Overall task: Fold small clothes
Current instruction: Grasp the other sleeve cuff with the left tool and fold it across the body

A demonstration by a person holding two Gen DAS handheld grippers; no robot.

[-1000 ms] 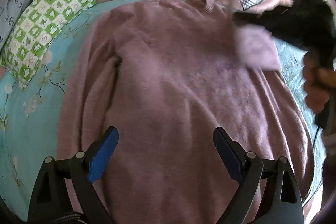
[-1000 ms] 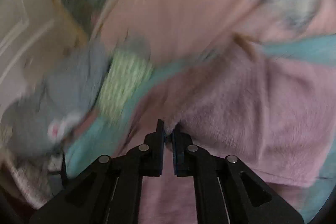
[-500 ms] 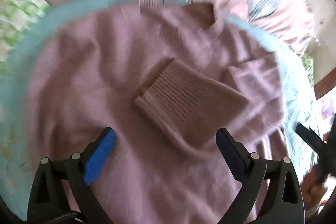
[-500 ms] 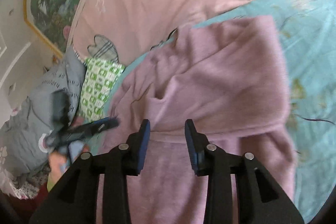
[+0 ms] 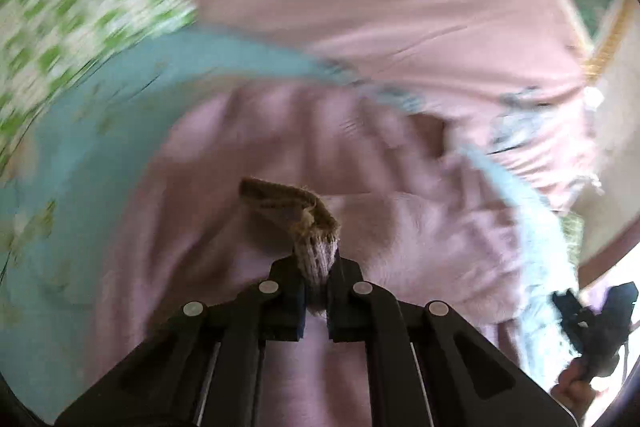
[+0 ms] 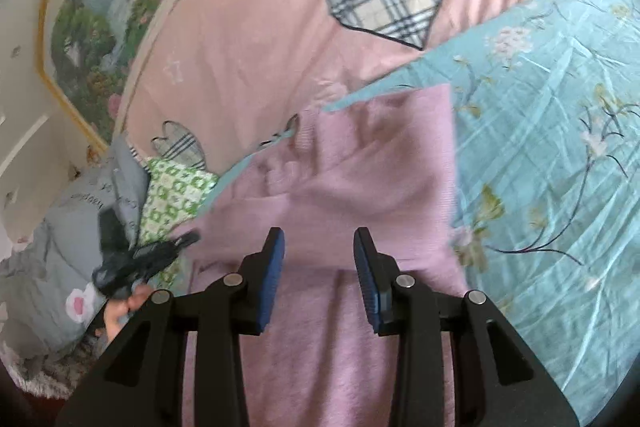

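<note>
A mauve knitted sweater lies flat on the bed, its neck toward the far side. My left gripper is shut on the ribbed cuff of one sleeve, which stands bunched up above the pads. In the right wrist view the sweater shows with a sleeve folded across its body. My right gripper hovers open just over the sweater's lower part, with nothing pressed between its blue pads. The view from the left wrist is blurred.
A teal floral sheet lies under the sweater. Beyond it is a pink quilt with plaid hearts. A green checked pillow and grey bedding sit at the left. A hand holds the other tool there.
My left gripper went from wide open to shut on the sleeve cuff that lay on the sweater. The right gripper let go of its sleeve, opened and drew back.
</note>
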